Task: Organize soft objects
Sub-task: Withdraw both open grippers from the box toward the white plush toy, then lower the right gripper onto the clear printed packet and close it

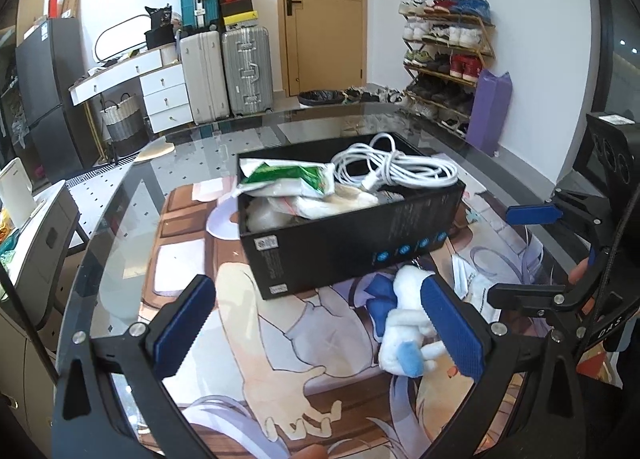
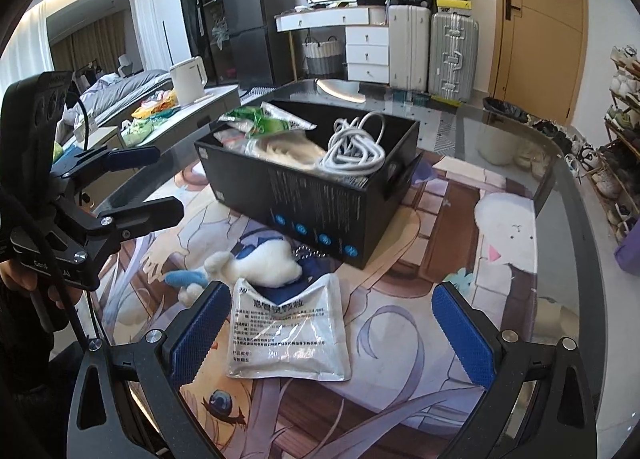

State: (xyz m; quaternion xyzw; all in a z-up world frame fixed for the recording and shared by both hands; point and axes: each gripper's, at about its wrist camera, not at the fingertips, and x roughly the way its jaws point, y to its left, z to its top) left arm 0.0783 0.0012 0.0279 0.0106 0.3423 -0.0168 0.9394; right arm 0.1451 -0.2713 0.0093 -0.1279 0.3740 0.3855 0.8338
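Observation:
A black box (image 1: 352,243) (image 2: 304,195) stands on the printed mat, holding a white coiled cable (image 1: 396,169) (image 2: 354,153), a green-and-white packet (image 1: 288,177) (image 2: 260,121) and pale soft bags. A white and blue plush toy (image 1: 404,323) (image 2: 256,263) lies in front of the box. A silvery sachet (image 2: 288,333) with printed text lies next to the plush. My left gripper (image 1: 320,335) is open, its right pad beside the plush. My right gripper (image 2: 332,339) is open, with the sachet between its pads. Each gripper shows in the other's view (image 1: 536,255) (image 2: 160,183).
The mat (image 1: 280,359) (image 2: 420,299) covers a glass table (image 1: 132,195) (image 2: 560,179). A side counter with a white kettle (image 2: 188,79) stands to the left. Suitcases (image 1: 228,71), white drawers (image 1: 166,99), a door and a shoe rack (image 1: 444,59) line the far wall.

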